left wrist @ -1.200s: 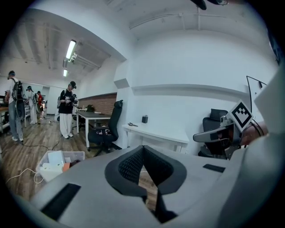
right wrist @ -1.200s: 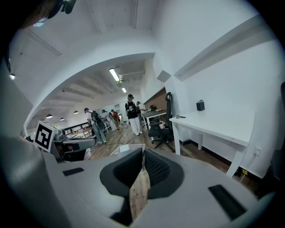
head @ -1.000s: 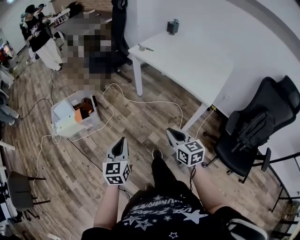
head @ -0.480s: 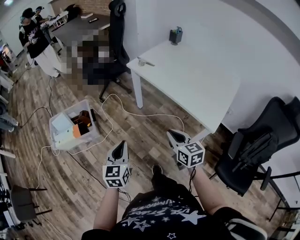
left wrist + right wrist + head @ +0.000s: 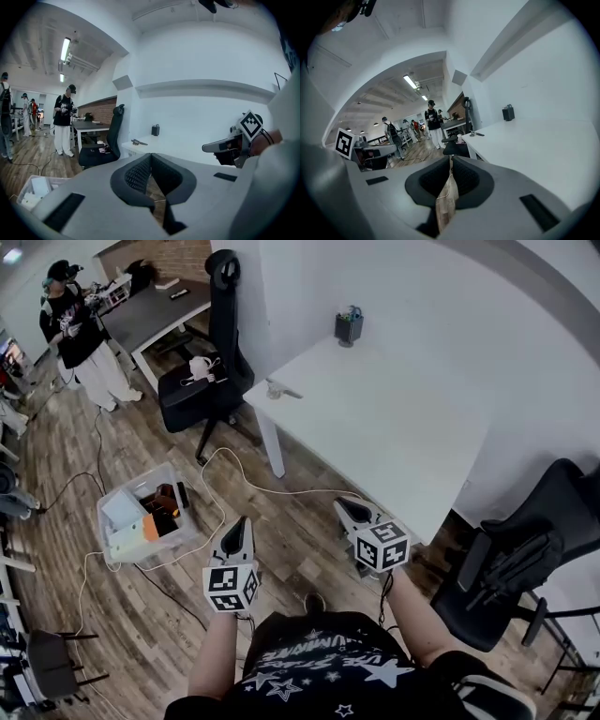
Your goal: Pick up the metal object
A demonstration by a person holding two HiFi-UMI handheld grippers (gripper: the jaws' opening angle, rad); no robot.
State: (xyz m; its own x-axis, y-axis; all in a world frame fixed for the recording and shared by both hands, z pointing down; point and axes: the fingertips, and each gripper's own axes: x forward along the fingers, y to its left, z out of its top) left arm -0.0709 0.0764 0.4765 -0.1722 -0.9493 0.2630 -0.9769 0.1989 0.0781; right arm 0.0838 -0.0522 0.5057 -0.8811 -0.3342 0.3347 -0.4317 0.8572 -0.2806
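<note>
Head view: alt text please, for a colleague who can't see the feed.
From above, a person holds the left gripper and right gripper, both shut and empty, over a wood floor near a white table. The small metal object lies near the table's far corner, well ahead of both.

The person walks closer to the white table. Its near edge now lies just ahead of the right gripper, and the left gripper draws nearer the plastic bin. The black chair beyond the table's left corner comes fully into view.
</note>
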